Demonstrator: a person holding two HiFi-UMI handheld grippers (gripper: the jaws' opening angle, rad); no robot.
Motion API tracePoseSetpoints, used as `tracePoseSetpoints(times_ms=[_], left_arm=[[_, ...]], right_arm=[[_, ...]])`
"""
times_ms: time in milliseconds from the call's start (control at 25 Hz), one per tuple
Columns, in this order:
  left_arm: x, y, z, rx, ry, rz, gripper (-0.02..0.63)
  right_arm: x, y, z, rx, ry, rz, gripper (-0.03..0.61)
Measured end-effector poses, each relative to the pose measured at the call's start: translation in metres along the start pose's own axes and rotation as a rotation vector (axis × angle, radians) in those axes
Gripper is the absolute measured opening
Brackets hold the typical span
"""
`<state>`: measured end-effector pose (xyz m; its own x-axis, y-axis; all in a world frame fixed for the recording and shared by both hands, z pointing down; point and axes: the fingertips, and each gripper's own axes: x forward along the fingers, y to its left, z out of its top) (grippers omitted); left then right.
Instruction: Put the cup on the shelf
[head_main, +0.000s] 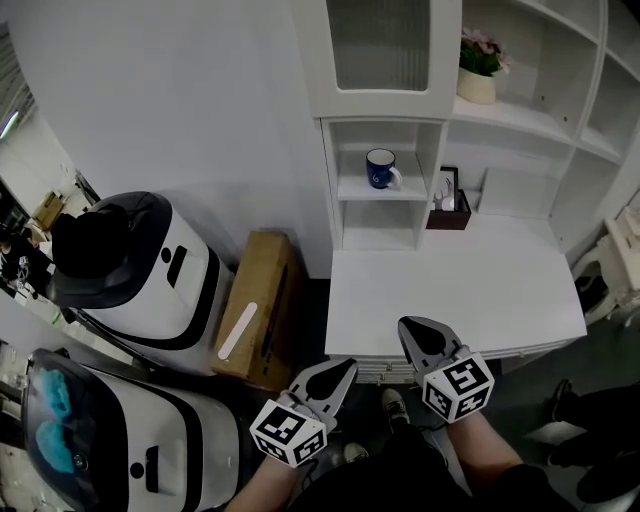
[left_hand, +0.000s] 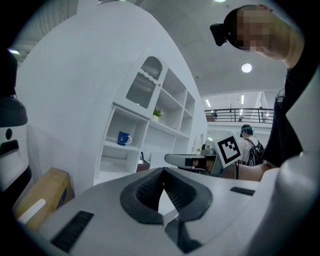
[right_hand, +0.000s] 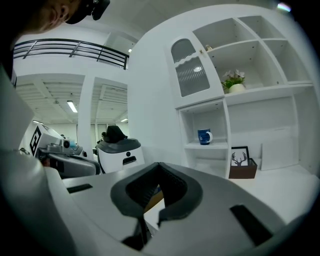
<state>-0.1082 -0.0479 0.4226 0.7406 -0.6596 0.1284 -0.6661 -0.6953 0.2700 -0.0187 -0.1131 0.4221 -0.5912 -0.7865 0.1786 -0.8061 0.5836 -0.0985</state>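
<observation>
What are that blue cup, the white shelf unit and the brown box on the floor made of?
The blue cup looks like glazed ceramic: a smooth, deep blue surface with a white logo. The white shelf unit seems to be painted or laminated board: smooth, flat panels. The brown box looks like cardboard: dull tan, with a pale strip on top.
</observation>
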Motion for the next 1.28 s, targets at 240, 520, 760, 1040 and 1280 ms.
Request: tracePoseSetpoints(times_ms=[240,520,760,1040,1280], left_arm=[[-0.018,-0.006,-0.007,-0.005,-0.003,0.005,0.006],[-0.027,-0.017,-0.016,-0.011,0.001,0.002,0.006],[-0.027,-0.022,-0.023,-0.029,0.012,0.009,0.006],[-0.018,-0.03,-0.025,-0.023,0.022,0.001,0.006],[-0.009,-0.045,-0.024,-0.006,0.024,-0.015,0.006]], right_arm=[[-0.014,0.023,-0.007,-0.009,0.003,0.006,0.003],[-0.031,0.043,-0.015,-0.01,0.013,0.028,0.003],[-0.047,0.045,-0.024,-0.008,0.033,0.033,0.003],[-0.062,0.036,-0.027,0.01,0.02,0.015,0.003],[-0.076,0.031,-0.029,0.013,0.016,0.013,0.003]])
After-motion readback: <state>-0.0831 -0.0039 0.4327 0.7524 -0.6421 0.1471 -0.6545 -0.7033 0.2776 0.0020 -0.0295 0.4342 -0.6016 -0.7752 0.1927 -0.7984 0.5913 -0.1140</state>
